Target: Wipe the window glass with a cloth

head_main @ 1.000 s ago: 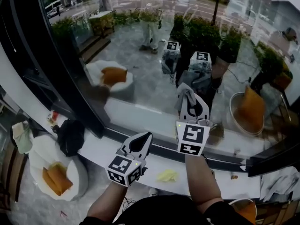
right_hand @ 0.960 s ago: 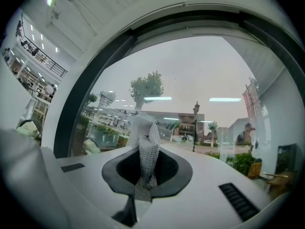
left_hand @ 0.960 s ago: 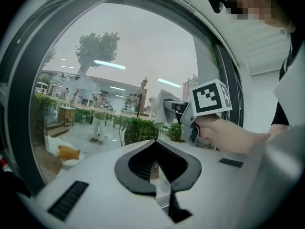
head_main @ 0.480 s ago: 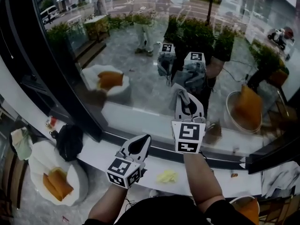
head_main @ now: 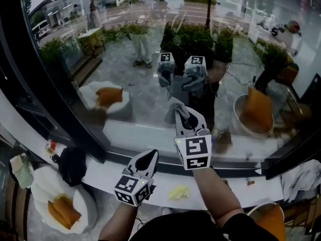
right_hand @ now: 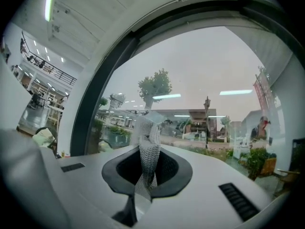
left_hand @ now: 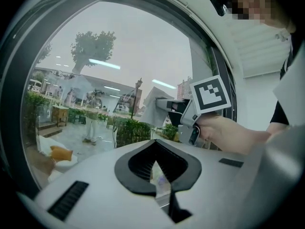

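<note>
Nearest in, the left tool (head_main: 149, 157) hangs low over the white sill (head_main: 241, 187), jaws pressed together with nothing between them, a spectator for now. Just ahead, the right tool (head_main: 183, 118) is raised toward the pane, jaws clamped tight on the grey cloth (head_main: 174, 110), a mesh fold sprouting from the tips. The cloth sits right up by the window glass (head_main: 125, 59), its reflection just beyond it. Whether it's actually touching can't be told. This looks like the wiping step itself, down on the lower part of the pane. The next move likely calls for pressing the cloth flat to the glass and sweeping across, with the grip firm so the fold doesn't slip.
</note>
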`<state>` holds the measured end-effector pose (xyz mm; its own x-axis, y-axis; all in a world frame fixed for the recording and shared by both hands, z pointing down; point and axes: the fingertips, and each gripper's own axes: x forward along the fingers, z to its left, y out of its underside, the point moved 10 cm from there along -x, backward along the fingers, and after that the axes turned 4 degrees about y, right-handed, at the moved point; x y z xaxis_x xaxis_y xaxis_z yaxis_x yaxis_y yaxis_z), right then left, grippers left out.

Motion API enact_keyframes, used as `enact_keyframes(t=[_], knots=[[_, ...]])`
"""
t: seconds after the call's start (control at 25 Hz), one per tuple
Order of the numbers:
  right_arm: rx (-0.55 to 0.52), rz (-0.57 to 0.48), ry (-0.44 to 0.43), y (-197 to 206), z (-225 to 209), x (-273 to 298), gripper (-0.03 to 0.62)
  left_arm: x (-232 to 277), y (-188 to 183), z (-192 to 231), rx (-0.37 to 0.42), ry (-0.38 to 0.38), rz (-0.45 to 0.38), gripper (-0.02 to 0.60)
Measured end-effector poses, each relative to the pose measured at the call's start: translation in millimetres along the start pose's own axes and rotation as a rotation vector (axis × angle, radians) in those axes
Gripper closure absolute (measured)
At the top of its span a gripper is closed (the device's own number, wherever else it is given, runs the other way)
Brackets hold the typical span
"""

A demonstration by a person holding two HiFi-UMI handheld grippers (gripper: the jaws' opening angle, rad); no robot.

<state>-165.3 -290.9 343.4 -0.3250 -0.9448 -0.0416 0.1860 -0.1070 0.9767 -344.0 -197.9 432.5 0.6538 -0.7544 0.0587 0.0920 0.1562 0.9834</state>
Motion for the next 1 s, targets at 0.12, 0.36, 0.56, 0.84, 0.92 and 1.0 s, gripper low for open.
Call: enact_keyframes(t=[0.12,0.36,0.56,0.84,0.92,1.0], knots=[[0.011,-0.004,-0.019,-1.9,-0.1,-8.2,0.553,6.4,-0.2,-5.4,-0.009,0.017,0.002,0.574],[-0.005,-0.023,0.005,-12.5,-10.5,-20.3,0.553,23.1,3.5,-18.2,0.016,0.092,0.003,0.574],[-0.026,-0.052,0.037,-33.8,-20.8,-22.5,0.553,33.0,1.4,-27.9,0.046,0.142,0.008,0.574],[-0.066,-0.112,0.098,-73.0,-32.2,-16.1,0.553,43.7,-6.0,-35.7,0.076,0.206,0.001,0.574],[-0.074,-0.116,0.114,-79.8,-34.1,-13.4,0.553,48.5,-11.1,-37.9,0.078,0.222,-0.009,0.574],[-0.086,-0.111,0.129,-82.6,-36.3,-10.1,0.553,51.9,-15.3,-39.7,0.081,0.236,-0.012,0.574]])
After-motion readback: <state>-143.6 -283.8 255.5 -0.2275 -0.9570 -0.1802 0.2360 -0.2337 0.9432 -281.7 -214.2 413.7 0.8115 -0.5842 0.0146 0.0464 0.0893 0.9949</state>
